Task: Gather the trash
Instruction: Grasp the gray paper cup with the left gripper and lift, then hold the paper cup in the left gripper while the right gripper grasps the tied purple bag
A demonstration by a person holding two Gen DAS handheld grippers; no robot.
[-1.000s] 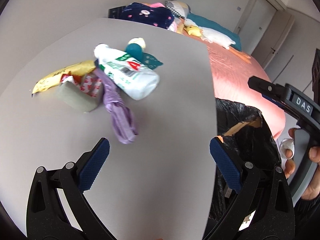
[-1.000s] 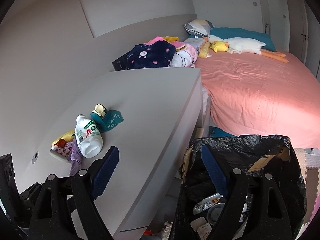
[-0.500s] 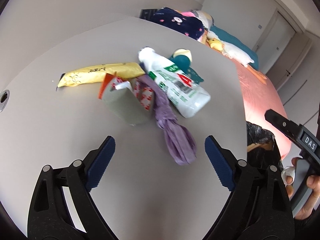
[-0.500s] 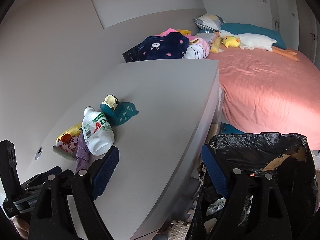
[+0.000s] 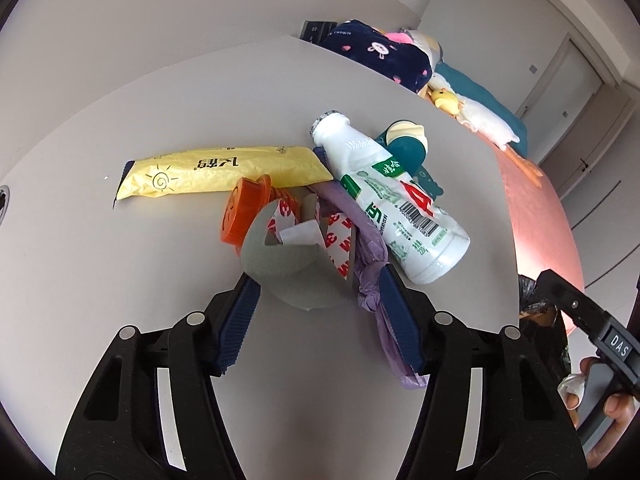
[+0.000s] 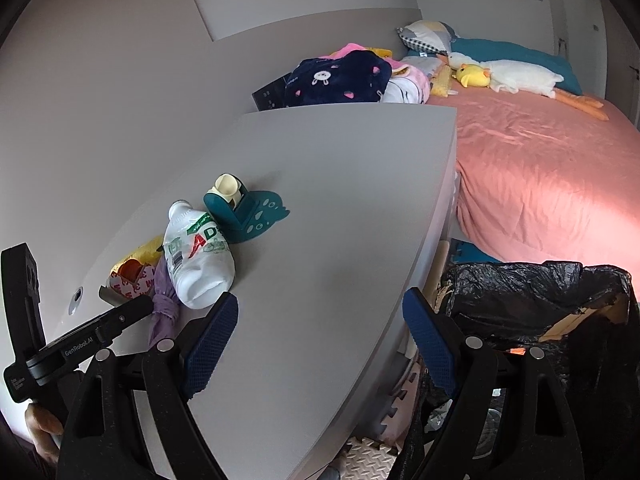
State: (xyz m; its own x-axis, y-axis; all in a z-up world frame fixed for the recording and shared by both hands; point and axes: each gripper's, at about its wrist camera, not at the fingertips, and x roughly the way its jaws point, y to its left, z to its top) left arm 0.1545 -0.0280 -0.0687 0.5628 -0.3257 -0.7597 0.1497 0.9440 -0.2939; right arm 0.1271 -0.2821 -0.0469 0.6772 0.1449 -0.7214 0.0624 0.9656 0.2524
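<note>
While our left gripper reaches down into the trash pile on the grey counter, its jaws have just been closing and now stand at a middling width around the grey tape-backing scrap and the knotted purple bag; the right pad lies against the bag, but we cannot tell that either pad presses yet. Just beyond them lie an orange lid, a yellow wrapper and a white bottle on its side, all touching or overlapping, with a teal tape dispenser behind the bottle. Our right gripper hangs over the counter's near edge with its jaws wide and nothing between them. Beside the counter stands the bin lined with a black bag, some rubbish already inside. Farther back, a pink bed carries a plush goose and a heap of clothes.
</note>
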